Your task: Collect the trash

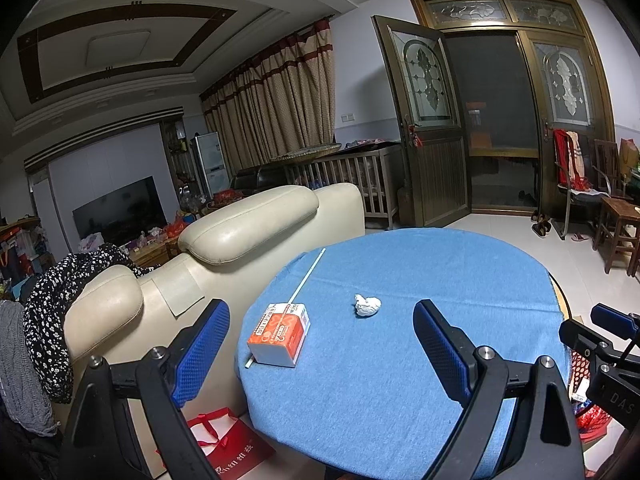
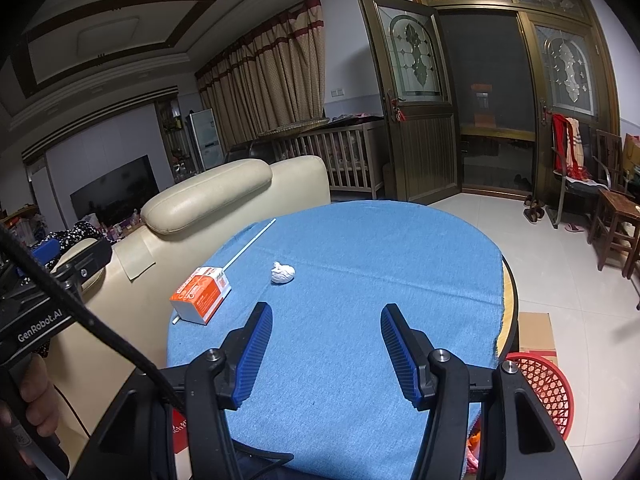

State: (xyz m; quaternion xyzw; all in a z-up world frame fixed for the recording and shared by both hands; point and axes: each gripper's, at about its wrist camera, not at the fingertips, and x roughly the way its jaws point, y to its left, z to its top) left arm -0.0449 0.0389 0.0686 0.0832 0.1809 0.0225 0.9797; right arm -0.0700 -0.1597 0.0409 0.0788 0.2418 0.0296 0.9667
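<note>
Both claws hang released over the blue table point(image 2: 360, 260). Trash lies mid-frame: paper wad point(image 1: 367, 305), carton point(image 1: 280, 334) and straw point(image 1: 306, 276). Take the wad first with the left gripper point(image 1: 320, 350), jaws straddling it, then drop it in the red basket point(image 2: 548, 384), lower right. The right gripper point(image 2: 326, 346) is empty.

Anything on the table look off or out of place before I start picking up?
Only the trash itself: a crumpled white paper wad sits mid-cloth, and an orange carton lies near the left edge atop a thin white stick running under it. The blue tablecloth lies flat; nothing is spilled.
</note>
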